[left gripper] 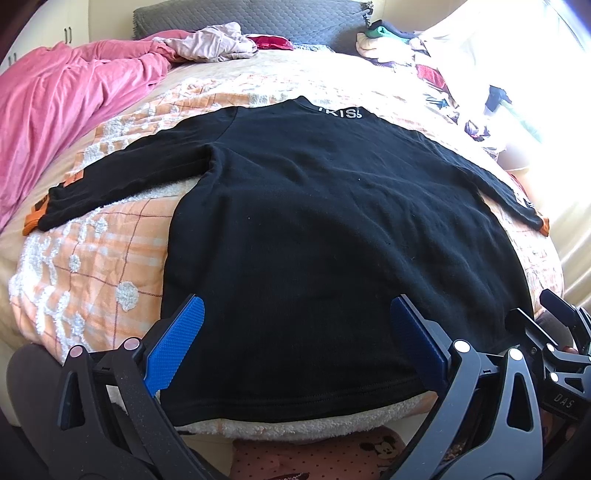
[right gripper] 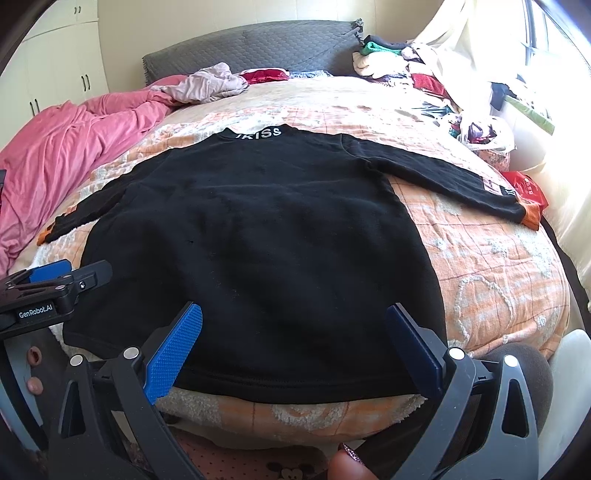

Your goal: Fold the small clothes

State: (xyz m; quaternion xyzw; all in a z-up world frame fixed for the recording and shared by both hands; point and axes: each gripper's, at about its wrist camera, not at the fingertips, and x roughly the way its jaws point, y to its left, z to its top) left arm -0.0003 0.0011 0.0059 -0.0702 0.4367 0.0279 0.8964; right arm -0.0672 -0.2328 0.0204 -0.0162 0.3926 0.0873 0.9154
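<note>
A black long-sleeved top (left gripper: pixel 314 221) lies flat on the bed, back up, collar with white letters at the far end, both sleeves spread sideways with orange cuffs. It also shows in the right wrist view (right gripper: pixel 258 240). My left gripper (left gripper: pixel 295 332) is open and empty, its blue pads over the hem's left part. My right gripper (right gripper: pixel 293 338) is open and empty over the hem's right part. The right gripper shows at the right edge of the left wrist view (left gripper: pixel 557 332), and the left gripper at the left edge of the right wrist view (right gripper: pixel 55 280).
The bed has an orange checked quilt (right gripper: pixel 480 277). A pink blanket (left gripper: pixel 66 103) lies along the left. A pile of clothes (right gripper: pixel 424 81) sits far right by the window. A grey headboard (left gripper: pixel 258 18) is at the back. A red bag (right gripper: pixel 526 188) lies by the right cuff.
</note>
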